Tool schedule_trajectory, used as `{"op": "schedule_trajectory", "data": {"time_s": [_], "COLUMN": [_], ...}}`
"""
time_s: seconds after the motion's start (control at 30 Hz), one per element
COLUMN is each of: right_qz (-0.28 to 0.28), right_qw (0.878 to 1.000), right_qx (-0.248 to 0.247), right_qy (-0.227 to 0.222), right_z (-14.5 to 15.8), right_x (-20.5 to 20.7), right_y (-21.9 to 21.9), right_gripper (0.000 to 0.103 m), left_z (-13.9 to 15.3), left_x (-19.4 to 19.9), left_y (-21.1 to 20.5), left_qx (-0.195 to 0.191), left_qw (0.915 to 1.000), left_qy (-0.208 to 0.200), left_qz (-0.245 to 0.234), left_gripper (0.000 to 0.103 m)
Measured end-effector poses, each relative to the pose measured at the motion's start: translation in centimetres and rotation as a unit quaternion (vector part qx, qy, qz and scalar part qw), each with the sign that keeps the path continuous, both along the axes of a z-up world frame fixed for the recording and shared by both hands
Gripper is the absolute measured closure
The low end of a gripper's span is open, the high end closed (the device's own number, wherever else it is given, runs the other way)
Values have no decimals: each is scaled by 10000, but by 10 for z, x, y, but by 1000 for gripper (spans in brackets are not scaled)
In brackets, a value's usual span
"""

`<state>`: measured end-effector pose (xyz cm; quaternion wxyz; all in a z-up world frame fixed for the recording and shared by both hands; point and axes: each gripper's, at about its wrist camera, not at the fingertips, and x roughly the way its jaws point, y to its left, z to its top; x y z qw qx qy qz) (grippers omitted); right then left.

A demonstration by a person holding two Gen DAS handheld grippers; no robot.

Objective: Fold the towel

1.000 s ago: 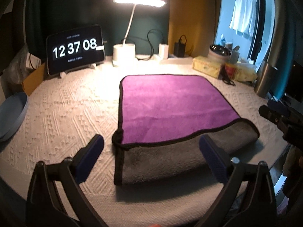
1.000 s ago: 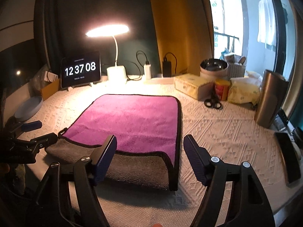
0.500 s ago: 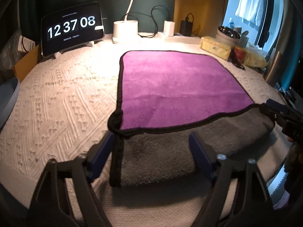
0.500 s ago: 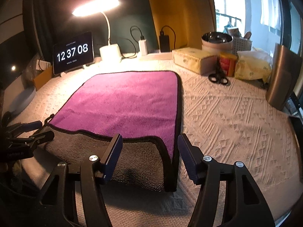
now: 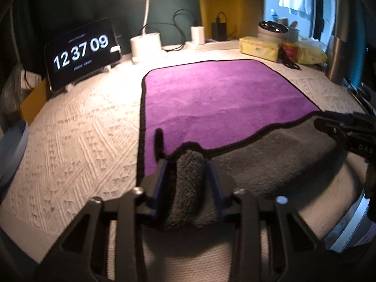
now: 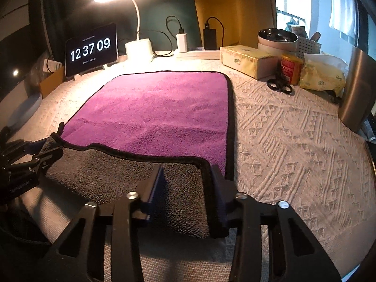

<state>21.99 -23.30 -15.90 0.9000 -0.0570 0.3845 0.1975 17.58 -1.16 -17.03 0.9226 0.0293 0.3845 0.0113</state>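
Observation:
A purple towel with black trim and a grey underside lies flat on the white textured cloth; it also shows in the right wrist view. Its near edge is turned over, grey side up. My left gripper is shut on the near left corner of the grey flap, which bunches between the fingers. My right gripper is shut on the near right corner of the flap. Each gripper shows at the edge of the other's view: the right gripper and the left gripper.
A clock tablet, lamp base and chargers stand at the back. Tissue boxes, a red can, scissors, a bowl and a steel cup stand at the right. A blue plate lies at the left.
Both grippers have moved forward and down onto the towel's near folded edge and closed on its corners. The left corner now bunches up between the fingers.

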Motion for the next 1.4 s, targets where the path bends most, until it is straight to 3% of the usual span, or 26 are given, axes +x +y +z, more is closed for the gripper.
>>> {"op": "schedule_trajectory", "data": {"time_s": [0.27, 0.37, 0.83, 1.4], "right_qz": [52, 74, 59, -17], "right_qw": [9996, 9994, 9949, 9901], "right_qx": [-169, -185, -204, -181], "right_qy": [-233, -292, -986, -1394], "right_z": [0, 1, 43, 72], "right_x": [-8, -11, -29, -22], "right_y": [4, 5, 6, 8], "right_gripper": [91, 95, 98, 98], "left_z": [4, 6, 41, 73], "left_x": [-6, -10, -18, -7], "left_y": [-3, -3, 0, 9], "left_qx": [-109, -177, -411, -458], "left_qw": [9998, 9996, 9972, 9938], "left_qy": [-97, -140, -549, -952], "left_qz": [-116, -159, -297, -348], "left_gripper": [88, 90, 91, 91]}}
